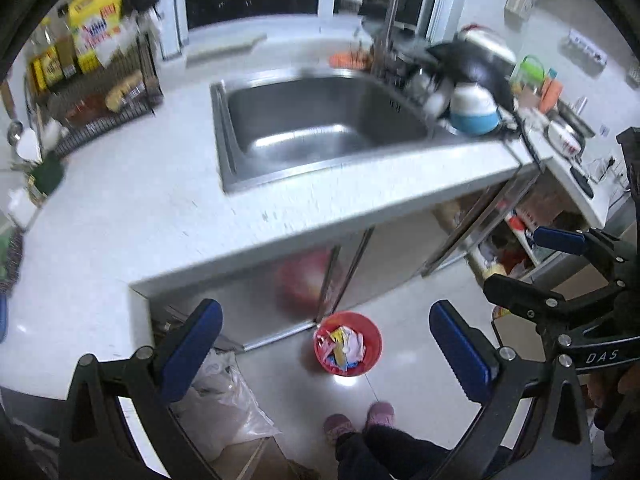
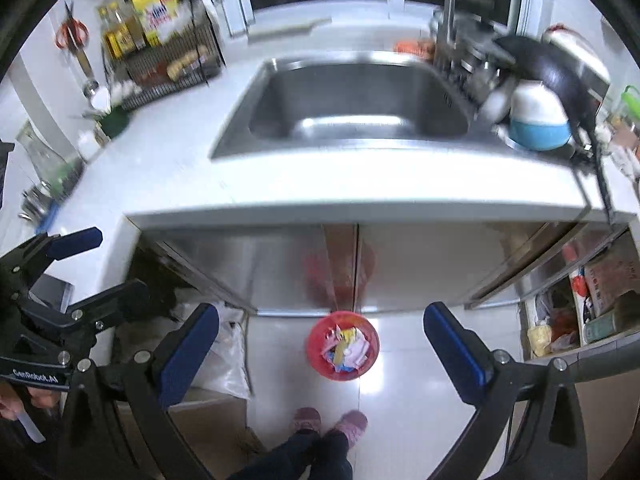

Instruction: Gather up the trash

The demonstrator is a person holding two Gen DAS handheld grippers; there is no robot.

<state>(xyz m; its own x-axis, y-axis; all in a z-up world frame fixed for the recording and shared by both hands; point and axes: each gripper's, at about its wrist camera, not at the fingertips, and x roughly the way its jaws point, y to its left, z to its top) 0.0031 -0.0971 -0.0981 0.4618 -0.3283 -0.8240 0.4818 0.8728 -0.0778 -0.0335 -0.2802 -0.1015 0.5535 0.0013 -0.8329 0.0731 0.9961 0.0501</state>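
Both grippers — left (image 1: pixel 326 344) and right (image 2: pixel 322 344) — are spread wide, nothing held. Trash (image 2: pixel 346 346) sits in the red bin (image 2: pixel 316 354) on the floor; the worktop (image 2: pixel 180 168) should be scanned for leftovers.

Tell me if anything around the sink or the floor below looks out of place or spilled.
Nothing looks spilled. The red bin stands upright on the floor with the trash inside it. One oddity: the cabinet door at right hangs open, showing cluttered shelves.
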